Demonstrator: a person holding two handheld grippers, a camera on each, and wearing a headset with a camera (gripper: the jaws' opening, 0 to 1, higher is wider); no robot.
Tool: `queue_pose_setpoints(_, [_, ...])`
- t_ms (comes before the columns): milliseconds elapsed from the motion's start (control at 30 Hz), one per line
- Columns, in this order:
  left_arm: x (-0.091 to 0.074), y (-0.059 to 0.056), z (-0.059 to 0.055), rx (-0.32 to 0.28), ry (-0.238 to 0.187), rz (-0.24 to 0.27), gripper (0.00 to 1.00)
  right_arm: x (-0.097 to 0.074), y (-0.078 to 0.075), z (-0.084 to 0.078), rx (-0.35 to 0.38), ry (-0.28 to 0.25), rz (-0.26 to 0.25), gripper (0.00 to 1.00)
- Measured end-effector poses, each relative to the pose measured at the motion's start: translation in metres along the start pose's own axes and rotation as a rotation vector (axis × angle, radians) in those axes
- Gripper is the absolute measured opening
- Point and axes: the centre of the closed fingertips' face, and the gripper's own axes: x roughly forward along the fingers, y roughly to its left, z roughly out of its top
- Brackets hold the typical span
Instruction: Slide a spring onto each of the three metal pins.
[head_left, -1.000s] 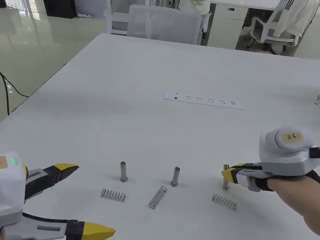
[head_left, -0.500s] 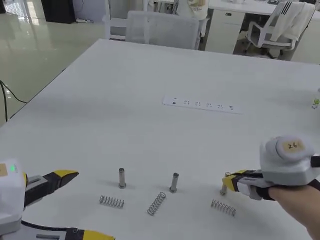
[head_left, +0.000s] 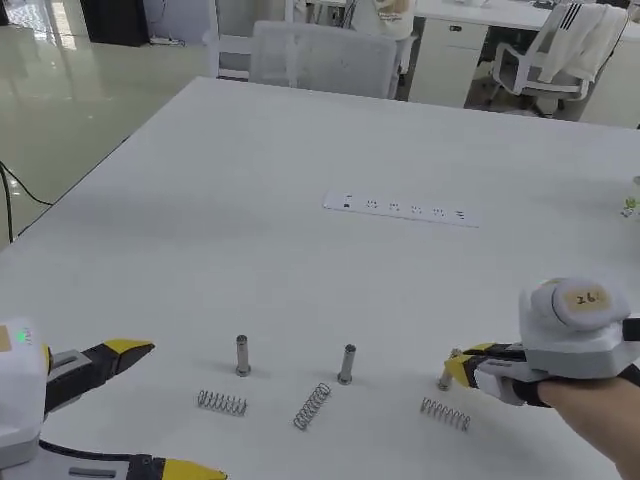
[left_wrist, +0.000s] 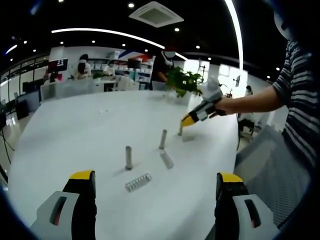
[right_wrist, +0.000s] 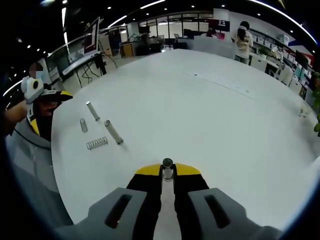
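Where the lower left corner of the head view cuts it off, the left tool hangs over the white worktop with its yellow-tipped jaws wide apart. At lower right, a hand holds the right tool low over the worktop. In the right gripper view, its jaws are drawn together on the right pin, whose round top shows pinched between the yellow tips. Three springs lie flat in a row across the lower frame of the head view: the left spring, the middle spring, which is slanted, and the right spring, just below the clamped pin. Just above them stand the left pin and the middle pin, both upright and bare, each apart from its spring. Higher, near frame centre, a power strip lies flat. At the top edge, past the worktop, stands a chair.
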Motion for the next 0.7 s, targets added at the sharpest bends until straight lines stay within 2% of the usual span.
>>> queue_pose_setpoints(267, [-0.0003,0.0007,-0.0016,-0.005,0.001,0.003,0.97,-0.0001,0.0017,-0.0009,-0.028,0.007,-0.002,0.05])
queue_pose_setpoints(700, [0.0003,0.0,-0.0019,-0.003,0.002,0.001,0.97,-0.0013,0.0027,0.0063,-0.011,-0.017,0.008,0.08])
